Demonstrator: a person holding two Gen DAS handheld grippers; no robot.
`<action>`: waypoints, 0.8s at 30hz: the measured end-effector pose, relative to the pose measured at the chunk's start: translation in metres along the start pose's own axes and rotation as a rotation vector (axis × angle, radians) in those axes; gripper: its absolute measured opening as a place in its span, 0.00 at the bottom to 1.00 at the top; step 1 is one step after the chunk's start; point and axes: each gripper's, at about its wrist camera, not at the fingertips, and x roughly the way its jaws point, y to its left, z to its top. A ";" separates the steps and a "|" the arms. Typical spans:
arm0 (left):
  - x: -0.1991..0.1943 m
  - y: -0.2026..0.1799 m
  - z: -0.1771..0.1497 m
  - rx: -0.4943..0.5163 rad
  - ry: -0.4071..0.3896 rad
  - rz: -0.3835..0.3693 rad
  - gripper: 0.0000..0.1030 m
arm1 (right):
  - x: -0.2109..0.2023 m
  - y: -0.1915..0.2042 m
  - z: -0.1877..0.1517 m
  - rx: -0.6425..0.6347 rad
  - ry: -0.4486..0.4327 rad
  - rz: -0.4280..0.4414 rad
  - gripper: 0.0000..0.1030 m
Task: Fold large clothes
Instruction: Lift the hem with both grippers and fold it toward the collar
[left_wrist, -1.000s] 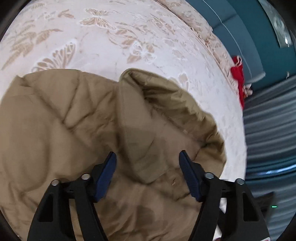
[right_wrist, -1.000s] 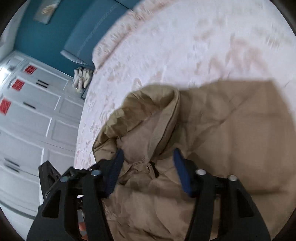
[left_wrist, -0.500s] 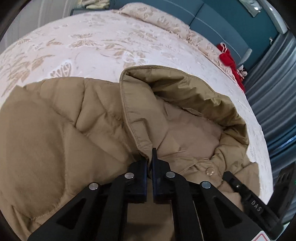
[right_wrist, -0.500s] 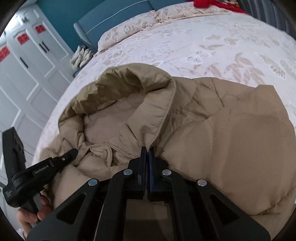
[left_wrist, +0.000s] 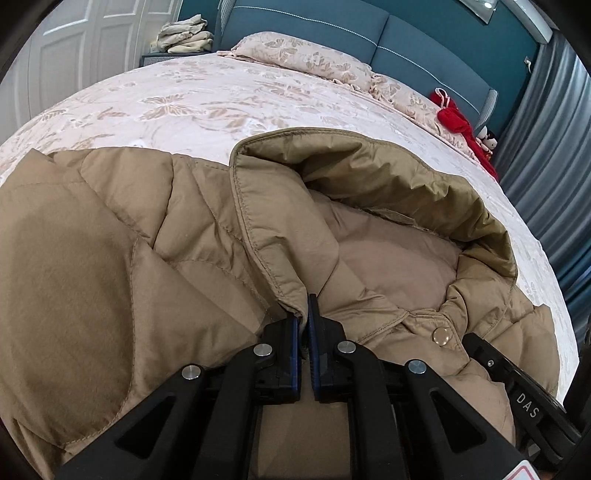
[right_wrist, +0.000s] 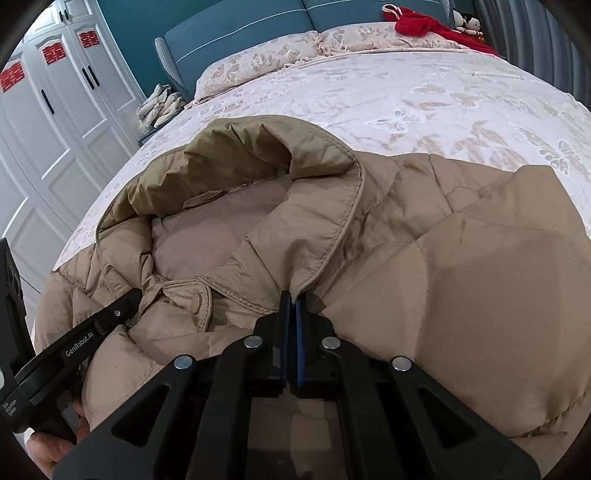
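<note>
Two grippers meet us at the collar of the tan padded jacket (left_wrist: 110, 258), which lies spread on the bed (left_wrist: 192, 99) with bare bedspread open beyond the hood. The jacket's lower part is cut off below both views. The left gripper (left_wrist: 303, 317) has just closed its jaws on the hood's front edge (left_wrist: 251, 221); the right gripper (right_wrist: 291, 306) is clenched on the opposite hood edge (right_wrist: 347, 221). Both point steeply down at the cloth. A hand (right_wrist: 48, 446) shows partly at the right view's corner.
</note>
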 end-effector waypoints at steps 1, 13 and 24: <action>0.000 0.000 0.000 0.001 -0.003 0.000 0.10 | -0.001 -0.001 -0.001 0.001 -0.001 0.002 0.00; -0.034 0.004 0.008 0.085 0.083 -0.006 0.19 | -0.050 -0.023 -0.005 0.013 0.088 0.044 0.03; -0.069 0.014 0.149 -0.029 -0.046 0.120 0.25 | -0.073 -0.010 0.117 0.086 -0.051 0.037 0.07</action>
